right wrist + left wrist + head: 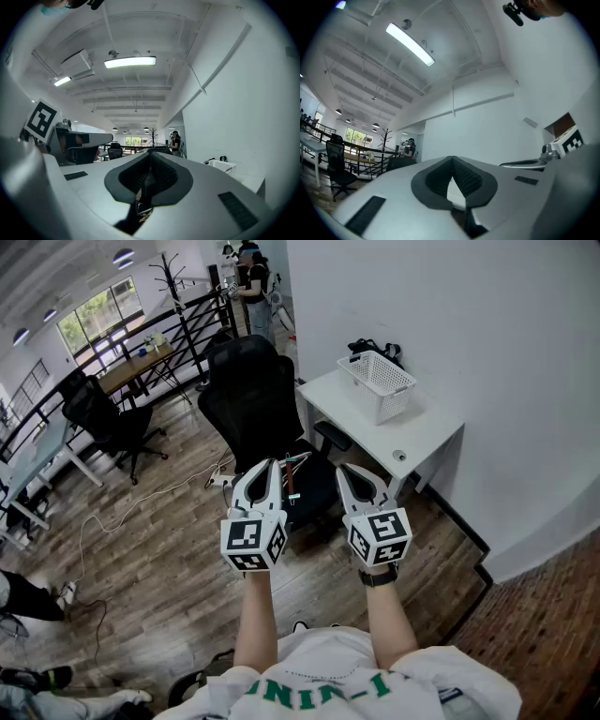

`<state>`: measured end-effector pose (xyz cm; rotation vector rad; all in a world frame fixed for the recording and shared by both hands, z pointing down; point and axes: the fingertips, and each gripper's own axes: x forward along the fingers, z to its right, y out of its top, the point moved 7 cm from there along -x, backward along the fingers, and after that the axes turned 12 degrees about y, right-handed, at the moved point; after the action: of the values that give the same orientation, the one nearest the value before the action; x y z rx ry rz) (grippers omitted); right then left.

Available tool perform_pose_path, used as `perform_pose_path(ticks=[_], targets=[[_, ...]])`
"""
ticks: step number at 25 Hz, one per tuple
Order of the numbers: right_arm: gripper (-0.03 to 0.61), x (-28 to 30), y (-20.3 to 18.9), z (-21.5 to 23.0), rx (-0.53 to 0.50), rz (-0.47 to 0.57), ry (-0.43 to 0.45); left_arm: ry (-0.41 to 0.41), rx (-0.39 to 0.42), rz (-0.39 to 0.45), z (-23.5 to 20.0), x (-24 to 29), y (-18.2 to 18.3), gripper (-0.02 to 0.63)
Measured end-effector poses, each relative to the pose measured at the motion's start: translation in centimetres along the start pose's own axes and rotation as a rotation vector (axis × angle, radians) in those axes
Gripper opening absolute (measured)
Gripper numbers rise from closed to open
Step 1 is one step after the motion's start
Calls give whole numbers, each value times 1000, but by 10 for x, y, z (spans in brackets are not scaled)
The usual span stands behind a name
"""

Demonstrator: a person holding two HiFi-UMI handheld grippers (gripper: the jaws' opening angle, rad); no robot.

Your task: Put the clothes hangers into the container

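A clothes hanger [292, 476] with a dark bar and a teal piece lies on the seat of a black office chair [251, 395], seen between my two grippers in the head view. The container, a white mesh basket [379, 382], stands on a small white table [427, 432] against the wall; its rim also shows in the right gripper view as the basket [221, 165]. My left gripper [265, 466] and right gripper [348, 471] are held side by side over the chair's front, pointing forward. Both have their tips together and hold nothing. The left gripper [452, 160] faces the white wall.
The white wall runs along the right. A power strip and cable [217, 481] lie on the wood floor left of the chair. More chairs and desks [112, 418] stand at the far left by a railing. A person [255, 287] stands at the far end.
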<state>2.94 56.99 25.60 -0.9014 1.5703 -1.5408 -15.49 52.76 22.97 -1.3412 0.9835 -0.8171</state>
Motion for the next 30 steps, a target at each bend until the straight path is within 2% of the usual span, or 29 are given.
perform_pose_path(ticks=[7, 12, 15, 18, 24, 30], targets=[[28, -25, -1, 19, 44, 13, -6, -26, 39, -2, 34, 7, -4, 14], [28, -42, -10, 38, 39, 4, -54, -43, 53, -20, 59, 13, -18, 14], [28, -42, -13, 49, 34, -25, -56, -56, 58, -43, 68, 24, -24, 14], [28, -32, -17, 63, 59, -9, -47, -63, 66, -43, 69, 40, -28, 14], [28, 27, -50, 89, 65, -68, 5, -68, 58, -67, 46, 99, -62, 14], [28, 140, -49, 157, 28, -88, 22, -84, 36, -31, 8, 227, -73, 14]])
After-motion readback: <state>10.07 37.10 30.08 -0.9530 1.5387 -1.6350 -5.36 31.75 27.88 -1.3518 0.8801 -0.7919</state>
